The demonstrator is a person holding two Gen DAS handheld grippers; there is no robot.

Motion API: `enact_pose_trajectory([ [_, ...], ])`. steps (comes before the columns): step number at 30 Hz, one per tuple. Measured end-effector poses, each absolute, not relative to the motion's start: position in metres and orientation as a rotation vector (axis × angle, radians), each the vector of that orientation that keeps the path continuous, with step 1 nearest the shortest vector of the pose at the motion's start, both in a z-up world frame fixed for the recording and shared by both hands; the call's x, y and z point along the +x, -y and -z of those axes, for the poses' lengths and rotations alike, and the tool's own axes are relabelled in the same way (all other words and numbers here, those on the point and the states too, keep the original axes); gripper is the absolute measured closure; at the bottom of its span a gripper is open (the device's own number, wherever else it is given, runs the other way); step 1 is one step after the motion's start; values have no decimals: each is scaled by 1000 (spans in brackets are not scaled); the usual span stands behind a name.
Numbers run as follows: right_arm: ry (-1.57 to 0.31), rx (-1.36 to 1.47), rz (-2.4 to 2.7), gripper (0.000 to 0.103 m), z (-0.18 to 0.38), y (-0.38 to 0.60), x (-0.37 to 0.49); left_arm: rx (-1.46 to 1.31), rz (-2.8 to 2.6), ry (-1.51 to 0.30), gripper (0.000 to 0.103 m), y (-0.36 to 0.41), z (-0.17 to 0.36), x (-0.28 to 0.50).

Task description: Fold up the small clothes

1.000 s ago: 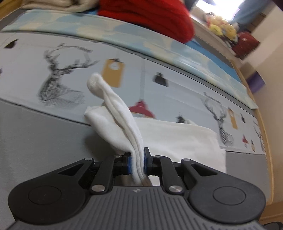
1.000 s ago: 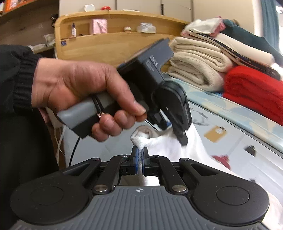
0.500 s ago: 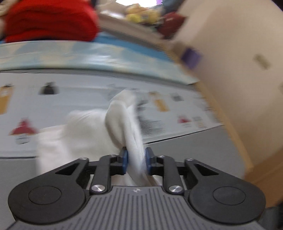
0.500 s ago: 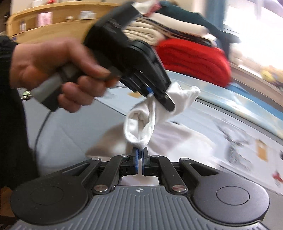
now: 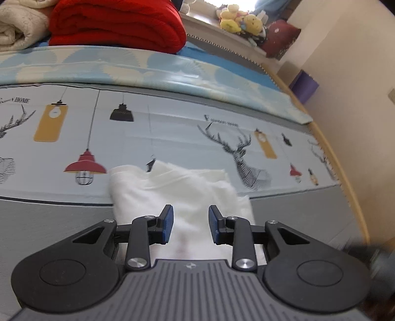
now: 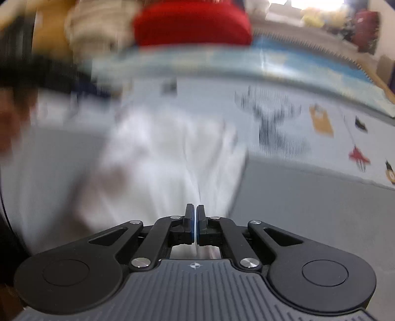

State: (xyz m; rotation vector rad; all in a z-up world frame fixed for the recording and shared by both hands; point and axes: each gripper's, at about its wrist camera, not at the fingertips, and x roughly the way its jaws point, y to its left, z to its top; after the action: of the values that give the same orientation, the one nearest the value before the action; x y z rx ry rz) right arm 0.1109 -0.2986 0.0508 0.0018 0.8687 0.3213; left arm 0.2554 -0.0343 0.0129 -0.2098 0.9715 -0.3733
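White garment (image 5: 177,195) flat on the bed sheet (image 5: 172,138), below the deer print (sharp from left wrist only). Left tongs (image 5: 190,228) apart, just been opening, cloth unpressed between. Right tongs (image 6: 195,223) pinched together on a garment fold, blurred.

A bed (image 5: 284,217) filled the room's foreground, its grey cover giving way to a pale sheet (image 5: 172,138) printed with deer heads and hanging lamps. Behind it ran a light blue patterned strip (image 5: 153,71). A folded red blanket (image 5: 116,24) and a cream blanket (image 5: 17,27) were stacked there. Soft toys (image 5: 242,22) sat on a bright sill, beside a cream wall (image 5: 350,49) and the curved wooden bed frame (image 5: 345,177).
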Motion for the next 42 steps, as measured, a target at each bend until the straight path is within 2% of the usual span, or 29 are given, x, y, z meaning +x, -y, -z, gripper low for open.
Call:
enact_pose_trajectory([
  [2,-794,-10,-306,91,-75,305,125,-160,378,-995,70,33,-9,252],
  [4,-747,16,-279,73,-92,314,149,-85,381,-1026,70,36,-3,249],
  [6,-767,75,-294,66,-94,319,174,-2,370,-1035,70,36,2,242],
  [10,-850,212,-324,63,-55,323,220,67,379,-1031,70,34,7,235],
  [13,-986,289,-272,63,-20,319,249,65,381,-1029,70,30,7,236],
  [16,-1001,223,-282,63,-3,304,268,72,369,-1020,70,25,5,238],
  [25,-1110,253,-234,60,48,293,305,76,341,-1043,69,13,7,248],
  [30,-1122,249,-249,60,57,284,311,64,343,-1036,68,9,6,249],
  [32,-1109,231,-265,65,54,278,310,60,340,-1035,68,8,5,249],
  [34,-1093,197,-278,78,50,272,308,59,343,-1032,68,9,3,248],
  [36,-1082,185,-285,85,45,270,306,64,346,-1031,68,9,3,247],
  [42,-1030,236,-294,90,19,280,298,66,342,-1025,68,9,0,245],
])
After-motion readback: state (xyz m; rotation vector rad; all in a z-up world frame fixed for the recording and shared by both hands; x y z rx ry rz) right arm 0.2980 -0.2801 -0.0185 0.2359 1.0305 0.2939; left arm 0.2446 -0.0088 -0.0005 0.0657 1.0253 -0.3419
